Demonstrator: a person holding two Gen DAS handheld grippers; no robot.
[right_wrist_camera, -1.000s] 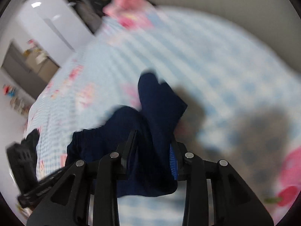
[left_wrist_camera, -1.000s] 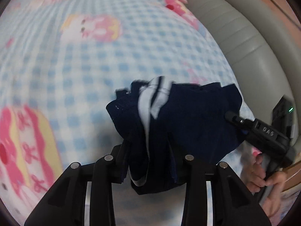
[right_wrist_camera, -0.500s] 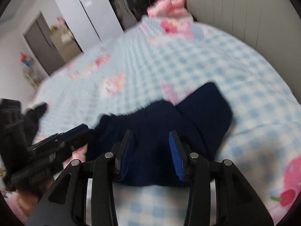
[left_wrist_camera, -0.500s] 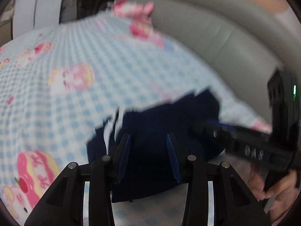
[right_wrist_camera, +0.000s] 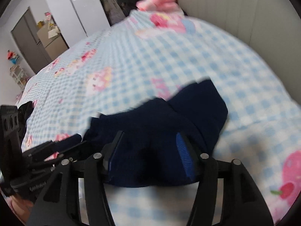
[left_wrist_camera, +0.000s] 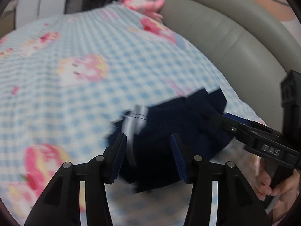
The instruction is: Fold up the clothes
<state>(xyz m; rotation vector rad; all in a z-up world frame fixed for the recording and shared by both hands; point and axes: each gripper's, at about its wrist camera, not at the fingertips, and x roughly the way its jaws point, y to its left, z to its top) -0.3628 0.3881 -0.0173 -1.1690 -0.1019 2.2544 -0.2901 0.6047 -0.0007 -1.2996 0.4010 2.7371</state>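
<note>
A dark navy garment [left_wrist_camera: 169, 131] with white stripes lies bunched on the blue-checked bed sheet [left_wrist_camera: 75, 94]; it also shows in the right wrist view [right_wrist_camera: 160, 124]. My left gripper [left_wrist_camera: 148, 156] is open, its jaws spread just above the near edge of the garment. My right gripper [right_wrist_camera: 150, 156] is open too, over the garment's near edge. The right gripper appears in the left wrist view [left_wrist_camera: 225, 121] at the garment's right side, and the left gripper in the right wrist view [right_wrist_camera: 62, 146] at its left side.
A grey padded headboard [left_wrist_camera: 235, 37] curves along the right of the bed. A pink plush toy [left_wrist_camera: 143, 1] lies at the far end. White wardrobe doors [right_wrist_camera: 75, 9] and a shelf [right_wrist_camera: 17, 73] stand beyond the bed.
Both grippers held the garment lifted one second ago. They have since opened and let it go, and it now lies on the sheet. Both grippers have drawn back a little.
</note>
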